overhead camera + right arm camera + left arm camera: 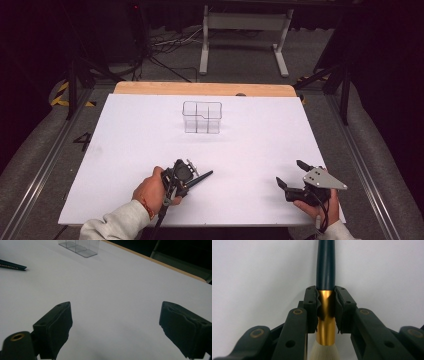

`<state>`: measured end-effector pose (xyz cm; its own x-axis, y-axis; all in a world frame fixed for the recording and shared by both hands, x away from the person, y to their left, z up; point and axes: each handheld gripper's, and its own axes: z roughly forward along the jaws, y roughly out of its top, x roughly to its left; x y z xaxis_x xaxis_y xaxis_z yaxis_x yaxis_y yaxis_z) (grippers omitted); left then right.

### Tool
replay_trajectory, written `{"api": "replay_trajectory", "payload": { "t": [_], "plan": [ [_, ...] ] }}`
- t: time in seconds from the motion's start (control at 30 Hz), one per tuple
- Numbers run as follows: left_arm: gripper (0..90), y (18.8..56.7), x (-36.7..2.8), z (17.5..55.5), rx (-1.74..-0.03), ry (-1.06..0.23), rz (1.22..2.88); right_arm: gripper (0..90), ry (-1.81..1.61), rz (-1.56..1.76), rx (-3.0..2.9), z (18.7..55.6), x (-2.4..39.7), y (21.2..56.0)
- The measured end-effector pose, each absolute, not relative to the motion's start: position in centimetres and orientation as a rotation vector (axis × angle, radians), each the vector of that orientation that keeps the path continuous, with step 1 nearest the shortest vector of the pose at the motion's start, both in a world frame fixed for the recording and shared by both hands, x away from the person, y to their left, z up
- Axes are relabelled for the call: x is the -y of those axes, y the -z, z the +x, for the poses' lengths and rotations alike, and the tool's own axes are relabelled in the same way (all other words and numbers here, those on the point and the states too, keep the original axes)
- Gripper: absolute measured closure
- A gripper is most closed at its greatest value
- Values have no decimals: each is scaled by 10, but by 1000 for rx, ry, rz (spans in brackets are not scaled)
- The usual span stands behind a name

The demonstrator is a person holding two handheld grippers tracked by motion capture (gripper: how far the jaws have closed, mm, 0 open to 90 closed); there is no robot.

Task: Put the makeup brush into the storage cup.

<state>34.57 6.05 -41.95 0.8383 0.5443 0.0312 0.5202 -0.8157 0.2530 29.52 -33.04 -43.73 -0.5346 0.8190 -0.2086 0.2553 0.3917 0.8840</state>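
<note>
A makeup brush (326,265) with a dark handle, gold ferrule and pale bristles lies low over the white table. My left gripper (326,302) is shut on the brush at its gold ferrule; in the high view the left gripper (186,181) sits at the front left, with the brush handle (202,176) sticking out to the right. My right gripper (289,175) rests at the front right, jaws wide open and empty. The right gripper view shows its own pads (56,327) far apart and the tip of the brush handle (13,266) at the left edge.
A clear plastic organizer (201,117) with compartments stands at the middle back of the white table (150,130); the same organizer (80,246) appears in the right gripper view. A wooden edge (200,88) runs along the far side. Beyond it are cables and a stand's legs on the floor.
</note>
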Motion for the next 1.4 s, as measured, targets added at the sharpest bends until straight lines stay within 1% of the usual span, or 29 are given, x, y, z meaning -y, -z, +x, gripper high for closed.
{"api": "replay_trajectory", "payload": {
  "t": [0.13, 0.17, 0.27, 0.43, 0.83, 1.1, 1.4],
  "plan": [
    [740, 406, -62, 348, -791, -178, 2754, 122, -1117, 898, -1986, 293, 329, 435],
    [740, 399, -61, 349, -765, -211, 2744, 122, -1115, 892, -1985, 293, 328, 435],
    [740, 387, -59, 350, -719, -228, 2719, 126, -1092, 848, -1982, 291, 322, 434],
    [740, 379, -52, 354, -663, -249, 2689, 127, -1098, 791, -1968, 287, 314, 430],
    [740, 371, -34, 369, -571, -258, 2680, 132, -1067, 684, -1952, 290, 294, 425],
    [740, 360, -17, 373, -513, -248, 2682, 132, -987, 533, -1919, 290, 266, 420],
    [740, 353, 0, 369, -449, -233, 2693, 148, -882, 357, -1911, 291, 229, 425]
  ]
}}
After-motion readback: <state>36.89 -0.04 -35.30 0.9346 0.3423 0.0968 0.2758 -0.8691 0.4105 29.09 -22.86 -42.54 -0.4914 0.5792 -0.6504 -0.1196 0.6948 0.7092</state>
